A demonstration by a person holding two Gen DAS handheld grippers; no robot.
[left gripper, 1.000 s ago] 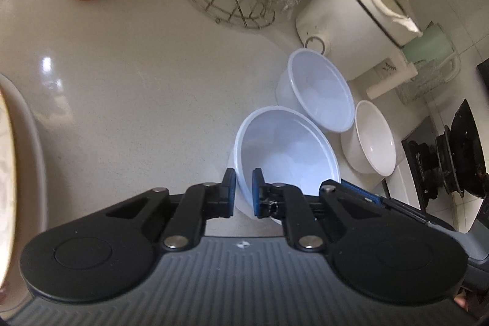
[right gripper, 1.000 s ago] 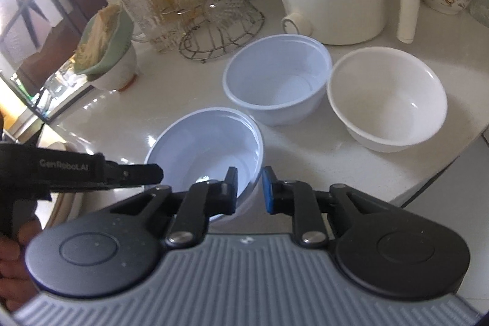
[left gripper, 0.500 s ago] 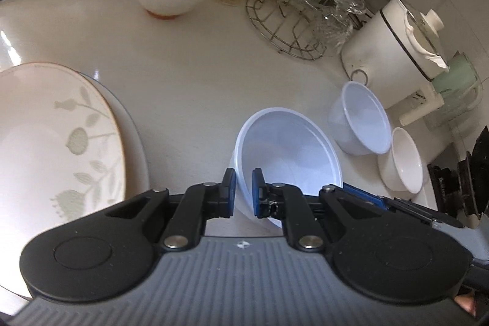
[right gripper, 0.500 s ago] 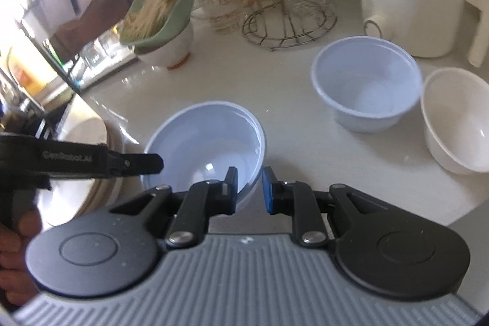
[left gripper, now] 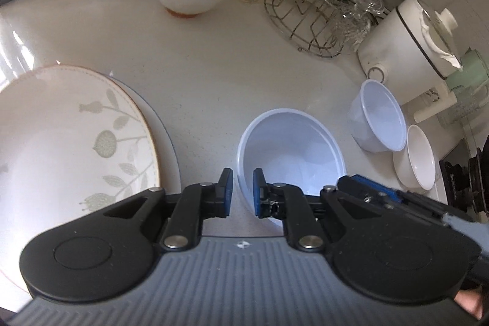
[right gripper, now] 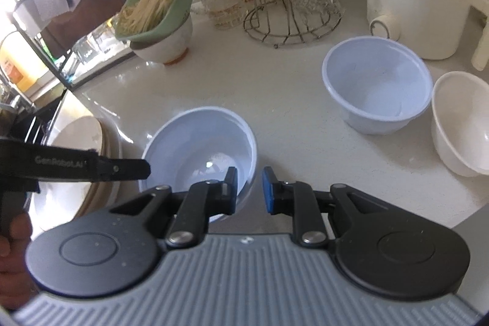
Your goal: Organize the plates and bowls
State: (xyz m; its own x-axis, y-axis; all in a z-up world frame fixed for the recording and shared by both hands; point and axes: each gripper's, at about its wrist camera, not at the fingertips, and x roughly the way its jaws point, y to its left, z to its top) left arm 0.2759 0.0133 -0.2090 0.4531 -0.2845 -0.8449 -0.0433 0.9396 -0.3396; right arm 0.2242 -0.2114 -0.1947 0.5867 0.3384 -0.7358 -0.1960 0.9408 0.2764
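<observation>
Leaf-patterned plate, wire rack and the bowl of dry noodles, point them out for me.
Leaf-patterned plate [left gripper: 61,136], left wrist view, on its bare centre.
Wire rack [left gripper: 301,20], left wrist view, on its wire frame.
Bowl of dry noodles [right gripper: 165,38], right wrist view, on its white wall.

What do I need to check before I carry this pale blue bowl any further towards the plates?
1. Left gripper closed on the rim of the pale blue bowl: ok, the rim sits between its fingers.
2. Right gripper closed on another part of that rim: ok.
3. Bowl empty, nothing to spill: ok.
4. Gap between the bowl and the plate stack: ok, bare counter shows between them.
5. Bowl lifted off the counter: cannot tell.
6. Second blue bowl and white bowl out of the way: ok, both stand upright off to the right.
</observation>
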